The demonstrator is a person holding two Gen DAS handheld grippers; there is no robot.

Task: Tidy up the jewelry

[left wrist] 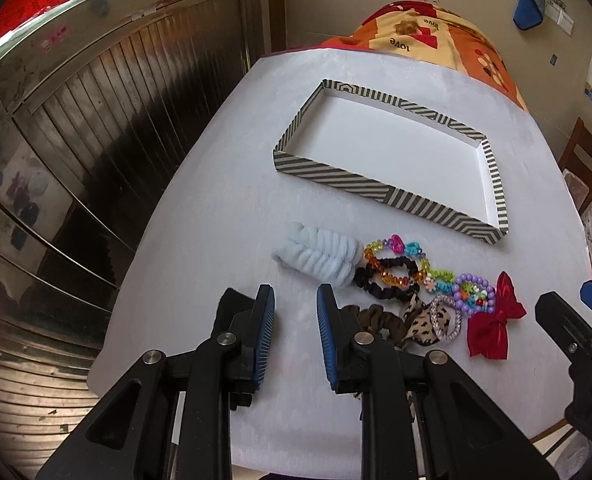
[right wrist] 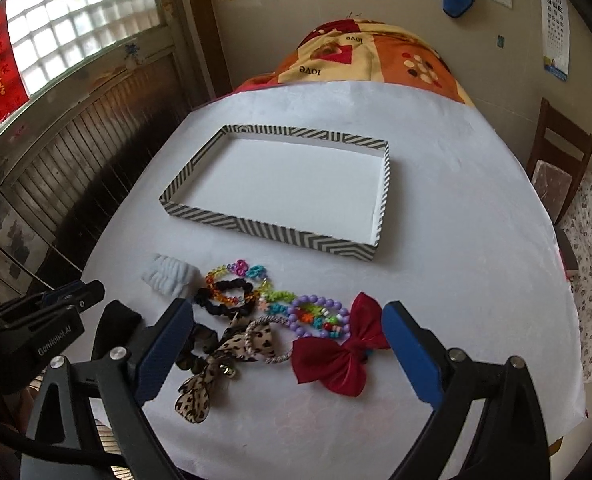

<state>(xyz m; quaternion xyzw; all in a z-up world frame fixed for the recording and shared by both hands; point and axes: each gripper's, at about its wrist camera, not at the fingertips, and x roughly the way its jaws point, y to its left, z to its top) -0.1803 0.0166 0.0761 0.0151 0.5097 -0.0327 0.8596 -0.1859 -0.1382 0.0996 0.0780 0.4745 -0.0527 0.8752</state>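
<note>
Across the white desk [right wrist: 436,280] at twelve o'clock sits the striped tray [right wrist: 264,236], its floor bare, so I judge the sorting has not begun. Nearer me, at six o'clock from it, the jewelry pile lies in a loose row: fluffy white band [right wrist: 170,276], red bow [right wrist: 336,354], leopard scrunchie [right wrist: 216,368], black scrunchie [right wrist: 224,298], beaded bracelets [right wrist: 316,316]. My right gripper [right wrist: 288,354] hangs over the bow, fingers wide and empty. My left gripper [left wrist: 295,336] hovers at the pile's nine o'clock side, fingers narrow, nothing between them. Next I should drop onto one piece, close, and carry it into the tray. Readable: "love" on the blanket [right wrist: 360,60], "GenRobot.AI" on the left gripper's body.
</note>
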